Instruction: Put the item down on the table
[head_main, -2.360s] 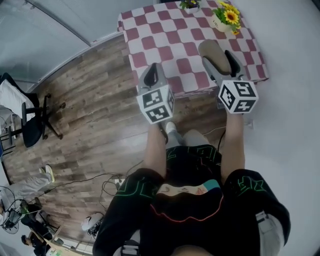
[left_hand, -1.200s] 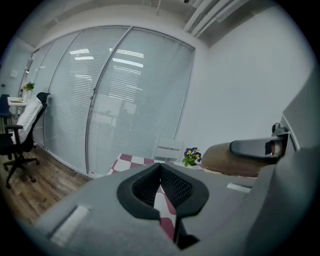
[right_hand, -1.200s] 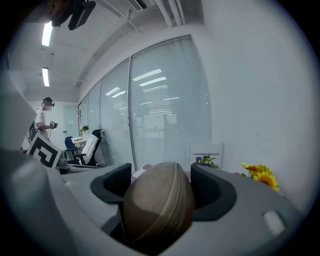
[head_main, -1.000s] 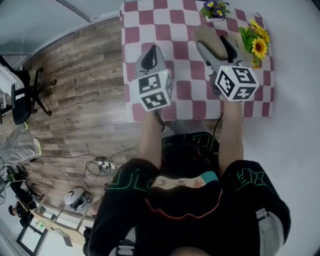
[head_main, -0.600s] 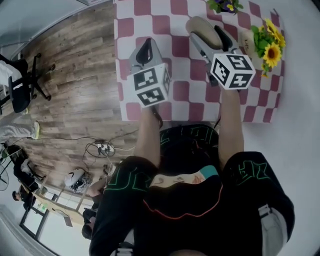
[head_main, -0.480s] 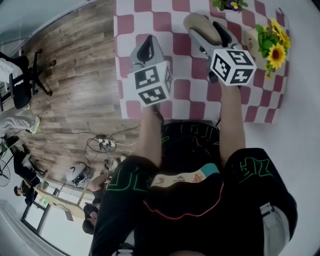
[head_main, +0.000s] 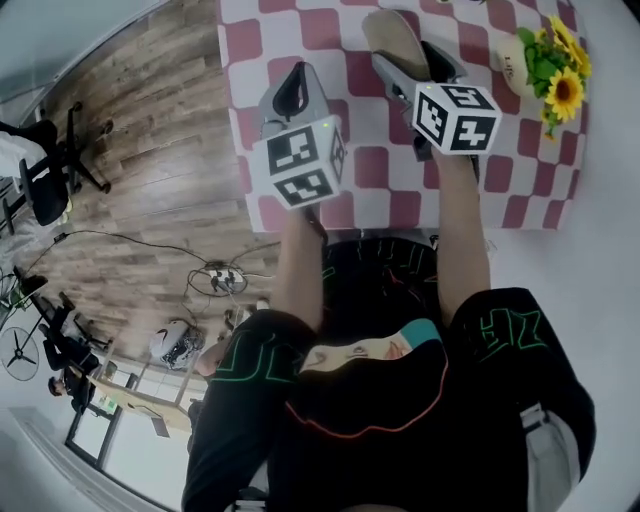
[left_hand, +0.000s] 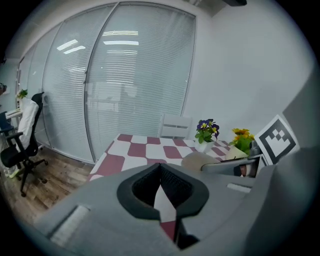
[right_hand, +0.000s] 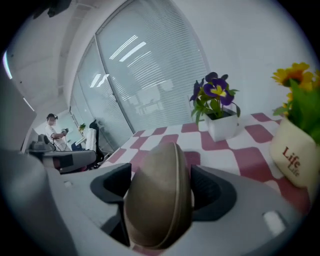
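Observation:
A tan oval item with a seam round its edge is clamped edgewise in my right gripper, over the far middle of the red-and-white checked table. In the right gripper view the tan item fills the gap between the jaws of the right gripper and hides the table beneath. My left gripper is shut on nothing and hangs over the table's near left part. In the left gripper view the left gripper shows only a thin wedge of tablecloth between its pads, with the item to its right.
A white pot of sunflowers stands at the table's right edge, close to the right gripper; it shows as a white pot. A small pot of purple flowers stands farther back. Wooden floor, cables and an office chair lie left.
Over the last seconds both grippers have come forward from the table's near edge to above its top, the right one still carrying the tan item. The sunflower pot now lies just right of it.

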